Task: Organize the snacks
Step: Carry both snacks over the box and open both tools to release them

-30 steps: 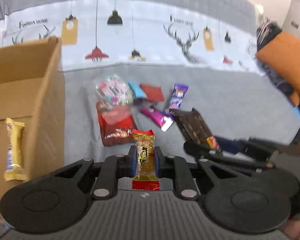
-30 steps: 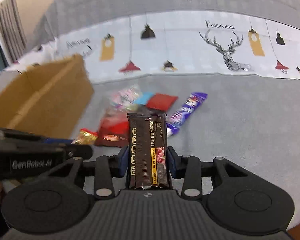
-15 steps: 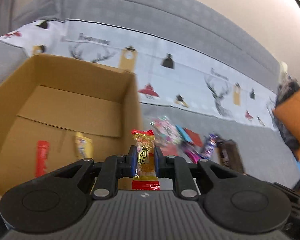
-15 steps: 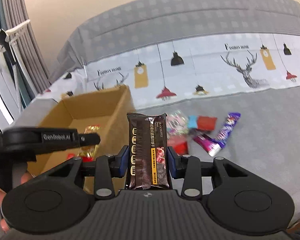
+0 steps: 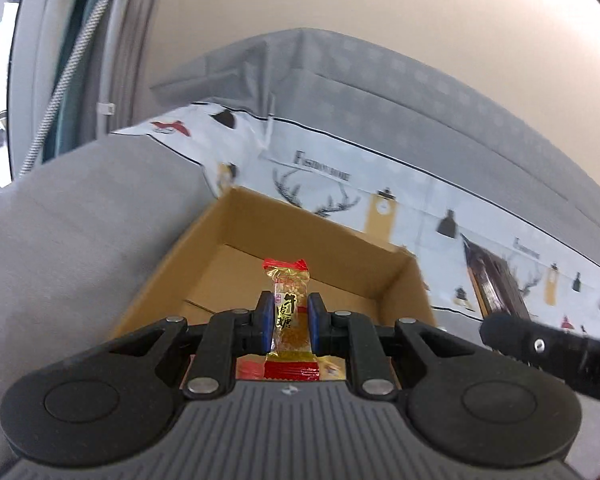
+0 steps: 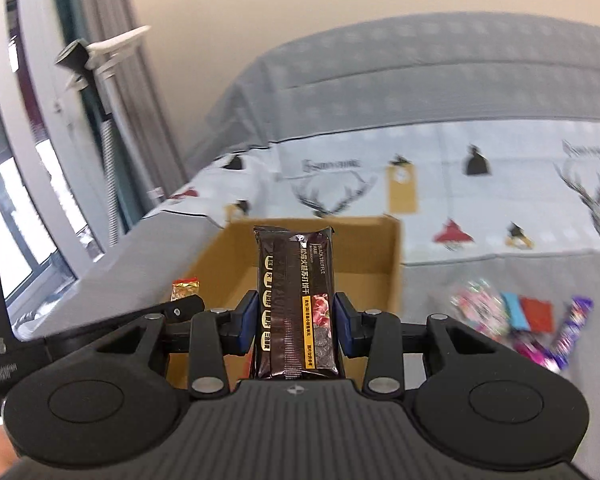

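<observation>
Swinging both tools off the loose pile, views now centre on the cardboard box (image 5: 236, 248) on the grey sofa (image 5: 80, 208). Right gripper (image 6: 296, 320) is clamped on the dark biscuit pack (image 6: 296, 300), at the box's near edge. Left gripper (image 5: 290, 322) pinches the gold candy (image 5: 288, 312) above the box interior. Drop looks imminent; the remaining snacks (image 6: 512, 316) lie well apart to the right.
</observation>
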Available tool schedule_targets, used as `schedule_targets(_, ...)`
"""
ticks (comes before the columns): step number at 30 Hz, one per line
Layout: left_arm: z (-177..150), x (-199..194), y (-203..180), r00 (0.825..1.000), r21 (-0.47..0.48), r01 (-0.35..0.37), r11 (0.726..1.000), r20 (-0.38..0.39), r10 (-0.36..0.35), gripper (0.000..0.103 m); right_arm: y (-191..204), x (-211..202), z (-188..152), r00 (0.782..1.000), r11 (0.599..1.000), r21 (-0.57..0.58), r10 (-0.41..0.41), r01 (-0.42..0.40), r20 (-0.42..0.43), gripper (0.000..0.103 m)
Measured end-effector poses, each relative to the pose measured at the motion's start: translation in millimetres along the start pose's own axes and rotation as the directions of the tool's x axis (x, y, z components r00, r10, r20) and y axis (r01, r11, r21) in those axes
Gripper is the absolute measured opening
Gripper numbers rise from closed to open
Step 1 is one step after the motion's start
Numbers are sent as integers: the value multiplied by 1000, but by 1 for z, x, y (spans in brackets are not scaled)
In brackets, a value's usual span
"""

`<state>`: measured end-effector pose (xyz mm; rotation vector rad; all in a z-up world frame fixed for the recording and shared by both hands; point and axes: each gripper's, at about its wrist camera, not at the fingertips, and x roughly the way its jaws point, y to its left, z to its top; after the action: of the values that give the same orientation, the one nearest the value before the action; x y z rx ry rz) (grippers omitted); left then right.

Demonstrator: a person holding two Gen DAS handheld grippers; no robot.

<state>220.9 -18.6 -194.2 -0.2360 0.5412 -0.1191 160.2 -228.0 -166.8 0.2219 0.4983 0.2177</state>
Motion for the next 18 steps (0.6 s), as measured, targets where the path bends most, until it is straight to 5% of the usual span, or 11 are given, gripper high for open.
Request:
schedule_targets(11,0,41,37,985,-57,-30,998,-170,20,19,44,52,-4,994,993,-115,-1,-11,-110,42)
schedule_targets(18,-15,68,34,956,-8,-25,1000,-293,21,19,24,102,-42,950,994,-86,-87,64,-300,42)
